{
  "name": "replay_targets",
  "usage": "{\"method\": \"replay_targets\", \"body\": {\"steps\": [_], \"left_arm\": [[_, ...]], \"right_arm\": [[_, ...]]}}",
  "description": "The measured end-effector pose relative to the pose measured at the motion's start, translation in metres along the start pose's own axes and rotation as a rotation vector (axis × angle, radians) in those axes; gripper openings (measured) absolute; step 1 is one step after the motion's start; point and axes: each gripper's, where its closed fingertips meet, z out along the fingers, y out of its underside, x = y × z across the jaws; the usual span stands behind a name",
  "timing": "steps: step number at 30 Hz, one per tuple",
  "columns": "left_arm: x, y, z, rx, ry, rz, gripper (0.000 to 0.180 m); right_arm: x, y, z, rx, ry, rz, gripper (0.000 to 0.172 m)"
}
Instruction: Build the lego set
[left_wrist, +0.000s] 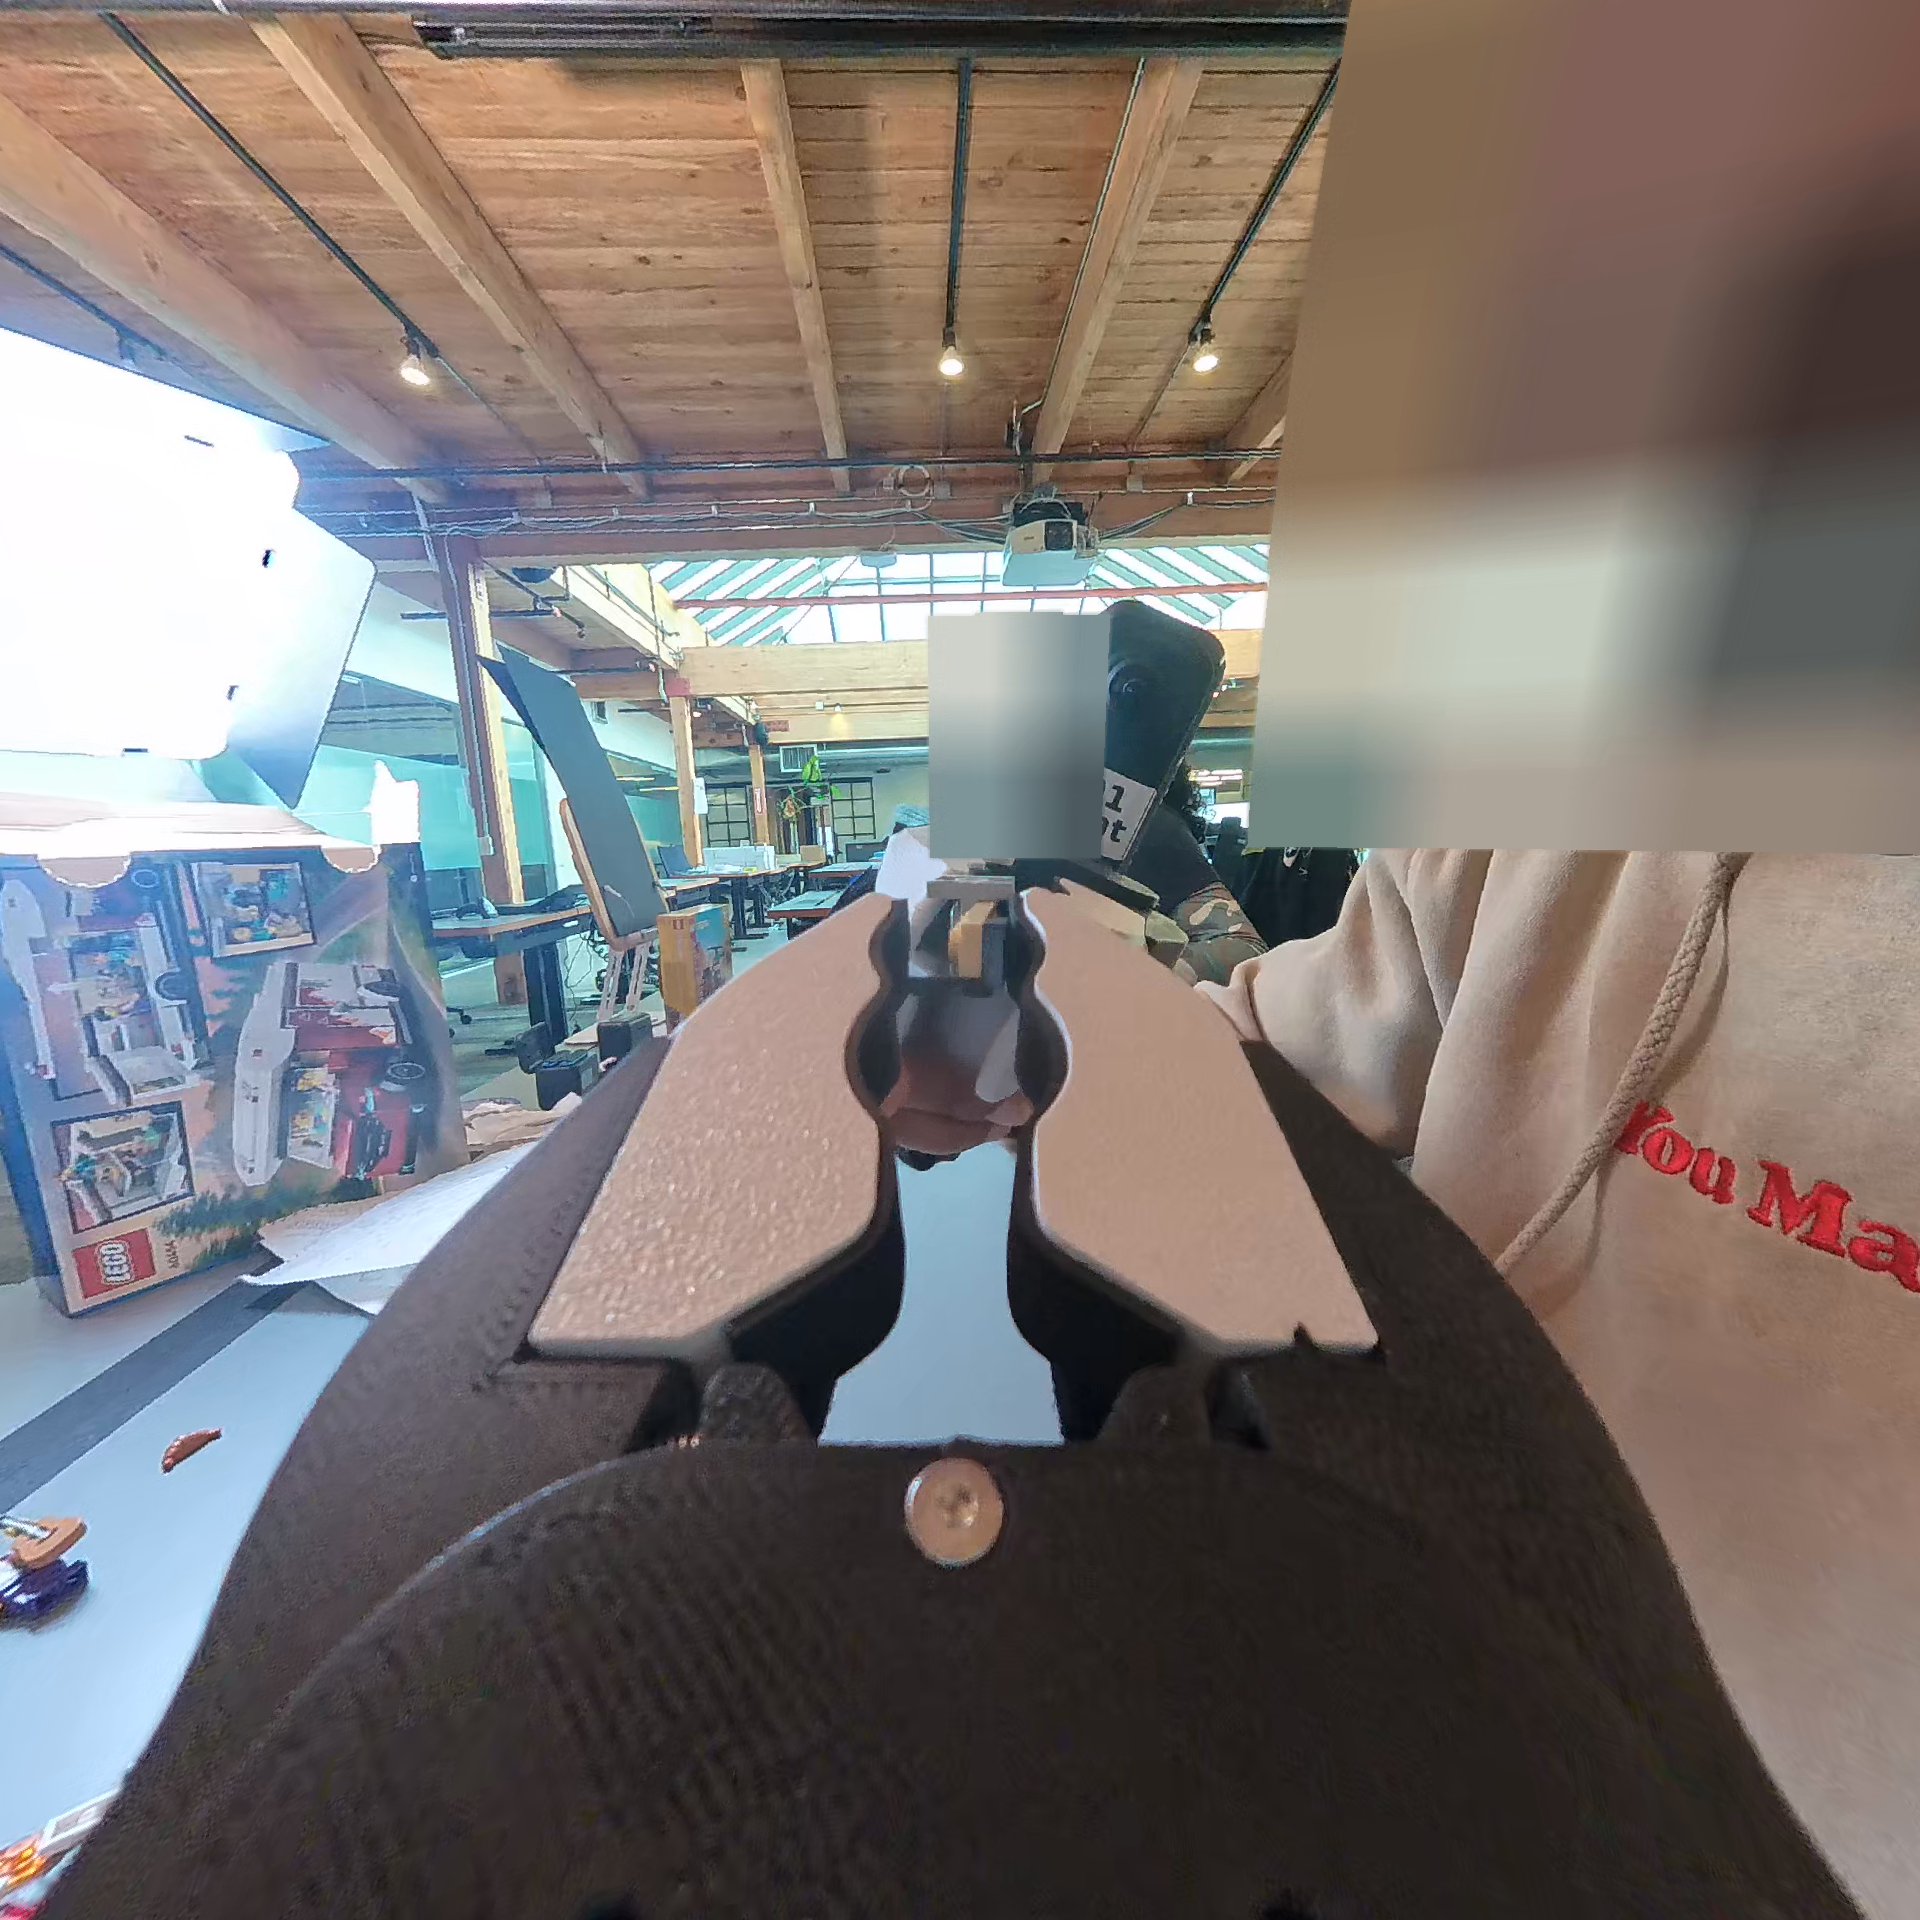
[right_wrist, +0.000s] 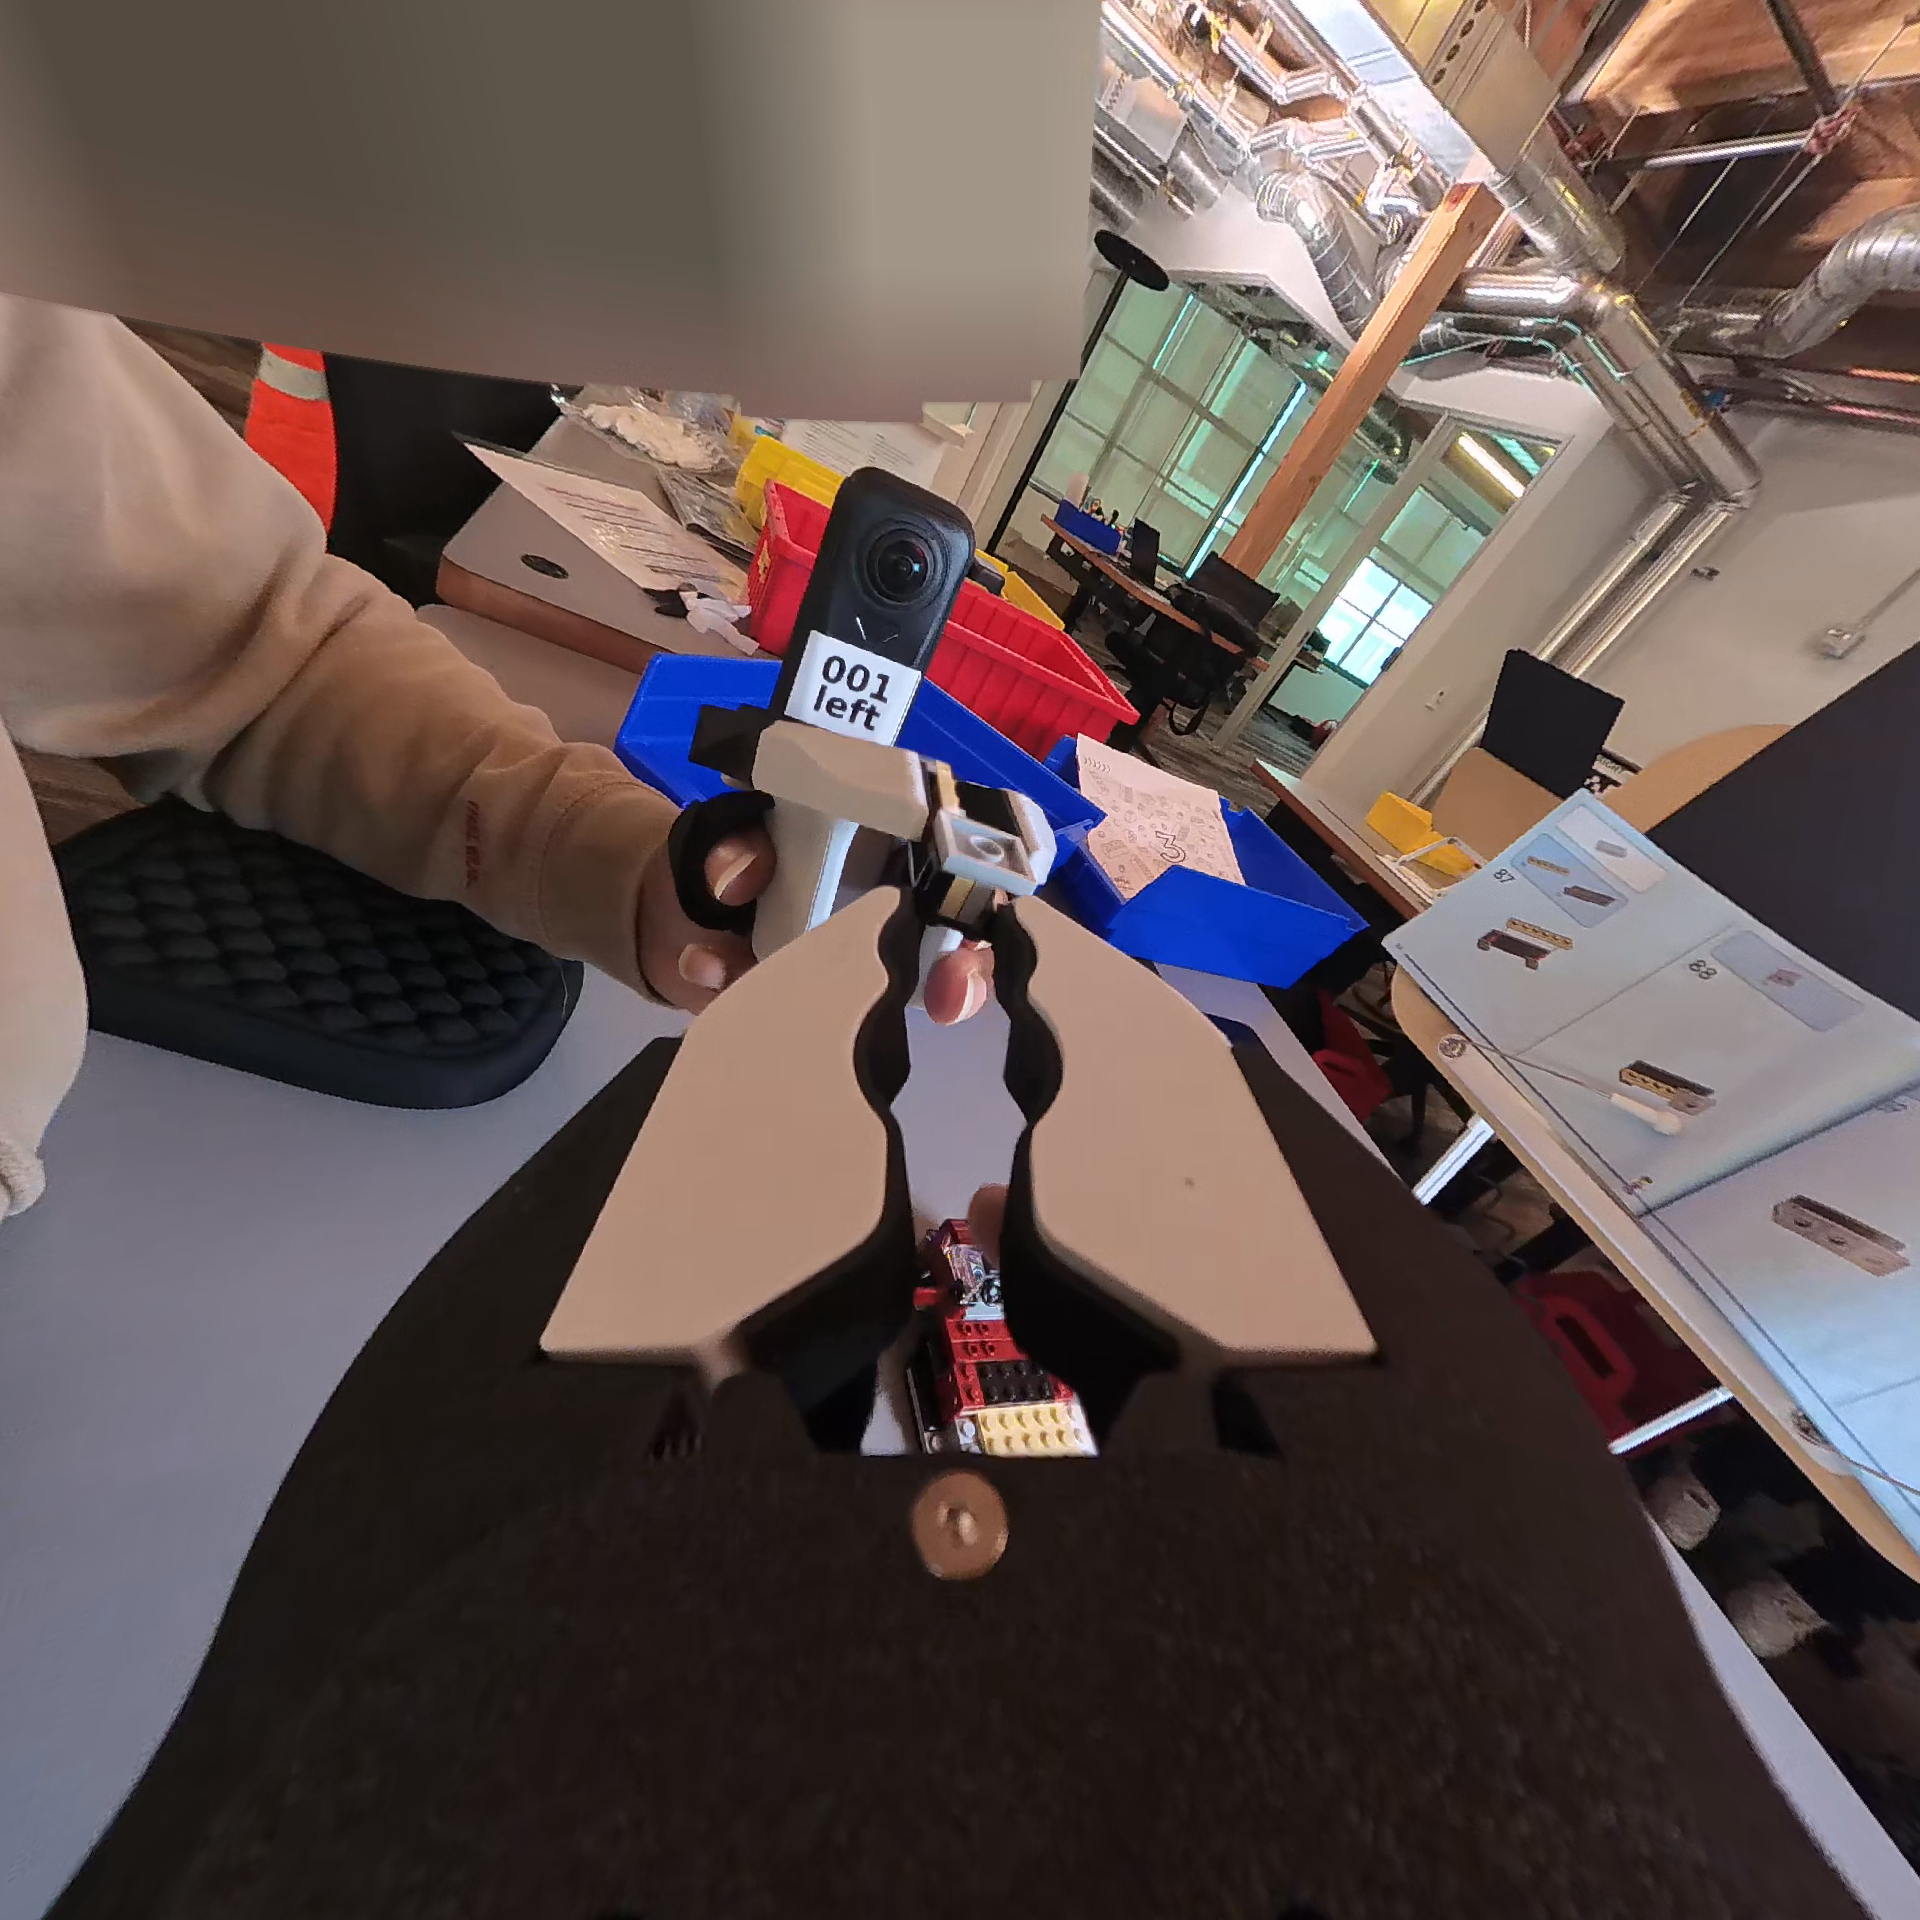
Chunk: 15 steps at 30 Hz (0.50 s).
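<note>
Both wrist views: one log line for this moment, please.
left tongs: gripping small brick assembly | right tongs: closed on same assembly | both held up above table

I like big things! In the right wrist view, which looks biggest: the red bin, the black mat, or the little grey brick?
1. Black mat, though it lies nearer the camera.
2. Red bin.
3. Grey brick.

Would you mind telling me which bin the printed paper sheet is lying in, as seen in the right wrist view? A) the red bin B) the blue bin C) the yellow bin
B: the paper sheet lies tilted inside the near blue bin, with the red bin behind it.
</note>
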Motion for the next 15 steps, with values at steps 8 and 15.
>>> {"method": "replay_targets", "body": {"steps": [8, 15], "left_arm": [[0.011, 0.02, 0.0, -0.187, 0.009, 0.232, 0.018], [0.015, 0.05, -0.007, -0.307, 0.021, 0.288, 0.018]], "right_arm": [[-0.01, 0.022, -0.01, -0.018, -0.146, 0.132, 0.038], [-0.031, 0.041, -0.012, -0.036, -0.201, 0.173, 0.018]]}}
